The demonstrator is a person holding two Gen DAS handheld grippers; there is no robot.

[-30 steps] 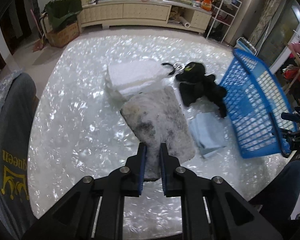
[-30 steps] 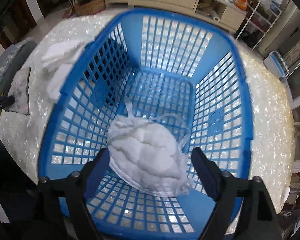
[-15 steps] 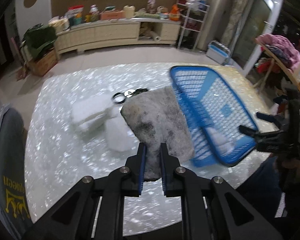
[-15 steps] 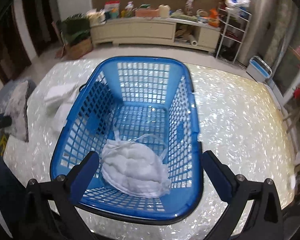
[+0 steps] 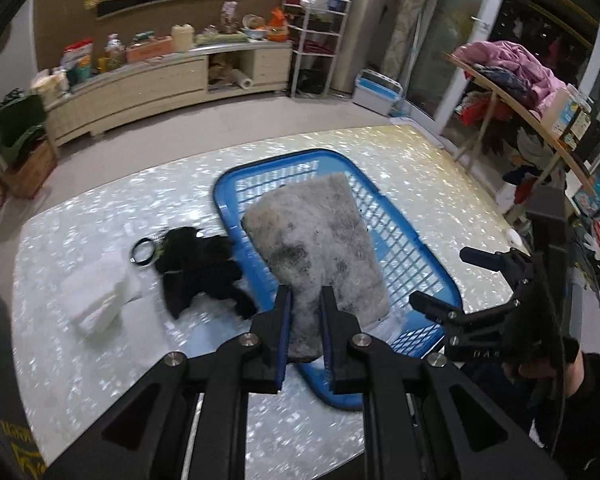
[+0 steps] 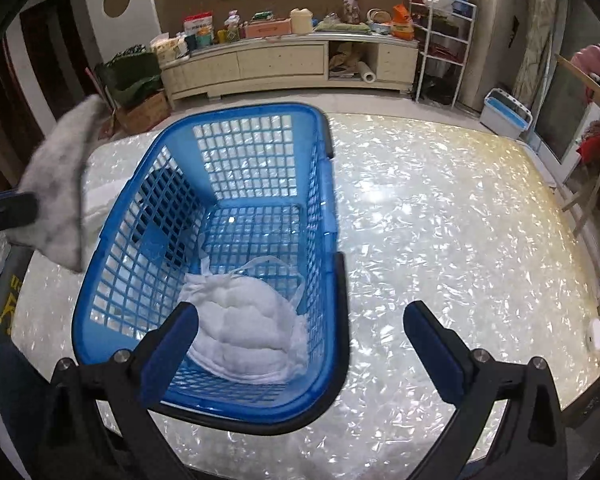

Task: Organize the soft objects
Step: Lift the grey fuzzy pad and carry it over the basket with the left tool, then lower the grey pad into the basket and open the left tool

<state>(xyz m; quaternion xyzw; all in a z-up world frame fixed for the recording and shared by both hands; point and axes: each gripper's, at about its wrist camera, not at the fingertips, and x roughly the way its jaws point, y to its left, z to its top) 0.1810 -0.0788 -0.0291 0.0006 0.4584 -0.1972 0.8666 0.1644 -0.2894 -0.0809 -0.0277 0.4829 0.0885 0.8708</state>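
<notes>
My left gripper [image 5: 304, 300] is shut on a grey fuzzy pad [image 5: 320, 248] and holds it in the air over the left part of the blue basket [image 5: 440, 276]. The pad also shows at the left edge of the right wrist view [image 6: 60, 196]. My right gripper [image 6: 300, 320] is open and empty, above the near right rim of the basket [image 6: 340, 320]. It also shows in the left wrist view [image 5: 440, 280]. A white padded cloth [image 6: 244, 320] lies in the basket. A black soft toy [image 5: 200, 268] and folded white cloths [image 5: 96, 300] lie on the table.
The round table has a white pearly top [image 6: 460, 240]. A black ring [image 5: 142, 252] lies by the toy. A long cabinet [image 6: 284, 64] and a wire rack [image 6: 444, 40] stand behind. A rack with clothes [image 5: 512, 64] is at the right.
My left gripper carried the grey pad up from the table and right, over the basket. My right gripper drew back and right from the basket, leaving the white cloth inside.
</notes>
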